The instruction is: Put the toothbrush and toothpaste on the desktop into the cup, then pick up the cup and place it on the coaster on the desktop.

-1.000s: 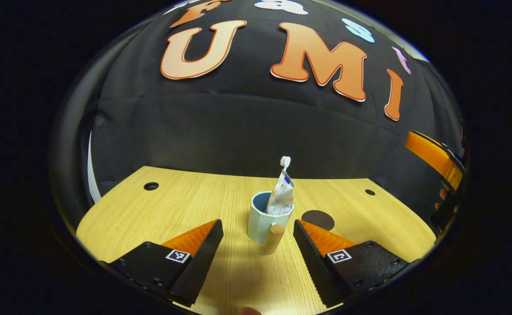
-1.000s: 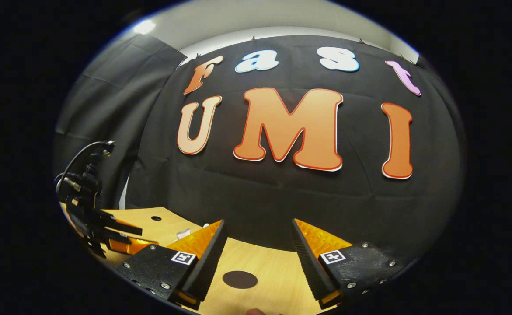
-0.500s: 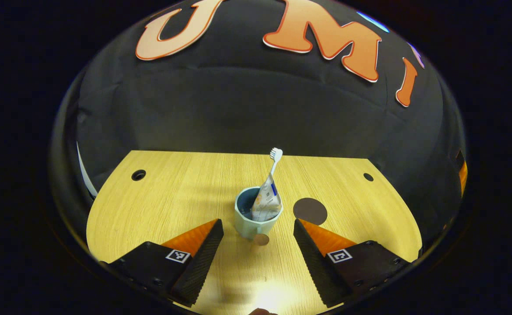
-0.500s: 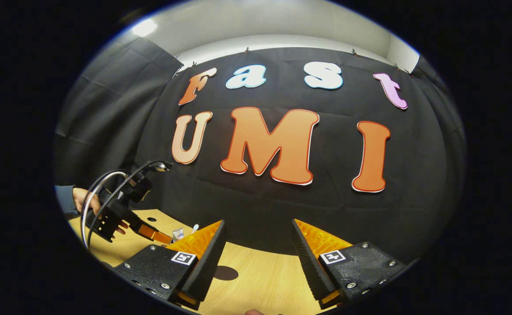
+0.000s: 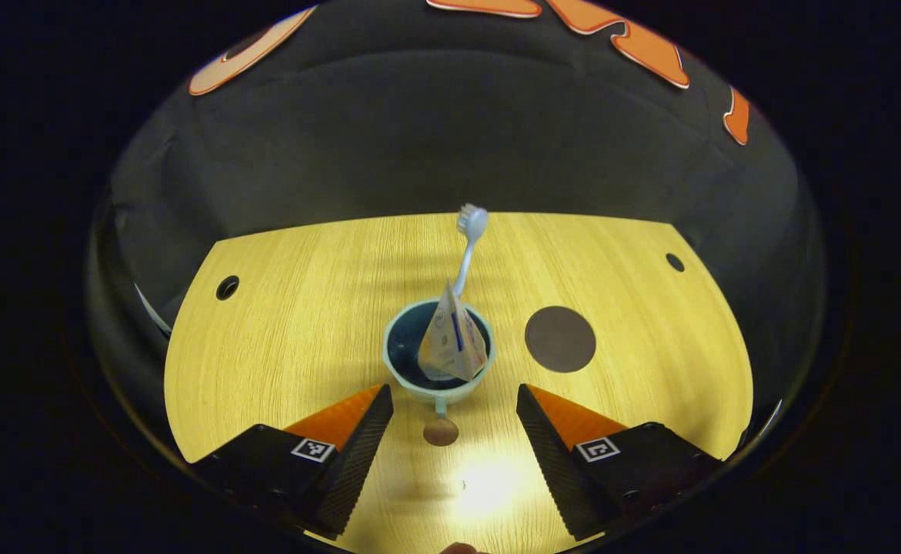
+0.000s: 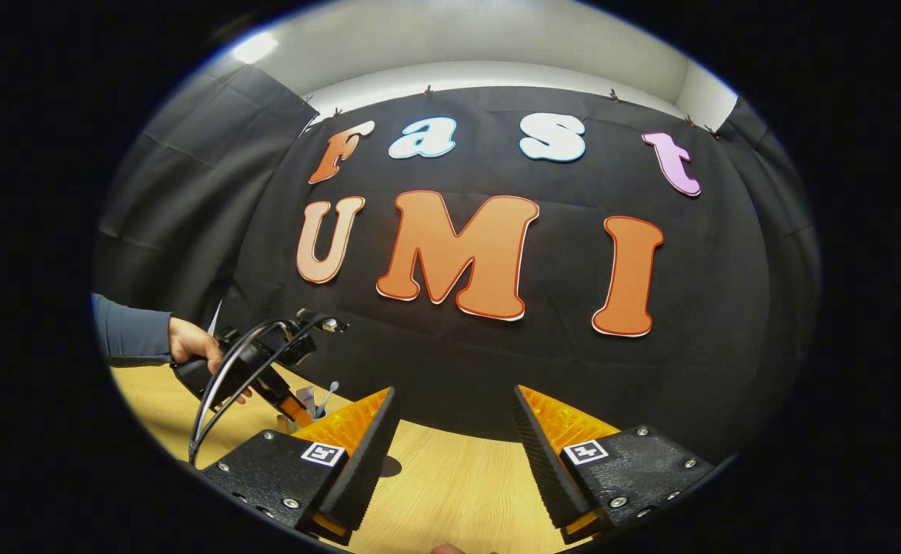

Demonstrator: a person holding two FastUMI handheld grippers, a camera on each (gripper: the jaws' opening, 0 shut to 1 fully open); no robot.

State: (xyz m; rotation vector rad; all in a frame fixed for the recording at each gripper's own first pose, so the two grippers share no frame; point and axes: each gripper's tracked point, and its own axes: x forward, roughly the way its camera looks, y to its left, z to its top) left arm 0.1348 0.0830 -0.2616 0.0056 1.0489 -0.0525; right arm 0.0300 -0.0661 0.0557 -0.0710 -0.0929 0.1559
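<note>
The left gripper (image 5: 454, 400) hung wide open and empty above the cup (image 5: 401, 377), its handle between the fingers. Toothbrush (image 5: 468, 231) and toothpaste (image 5: 452, 346) stood inside; the coaster (image 5: 560, 339) lay nearby. The right gripper (image 6: 454, 446) gaped empty.

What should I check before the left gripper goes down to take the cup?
1. Toothbrush in the cup: ok, it stands up out of it.
2. Toothpaste in the cup: ok, it leans inside.
3. Left gripper open: ok, jaws wide apart and empty.
4. Cup handle position: ok, it points toward the gripper, between the jaws.
5. Coaster free: ok, bare, beside the cup.
6. Right gripper out of the way: ok, open, raised, away from the cup.
</note>
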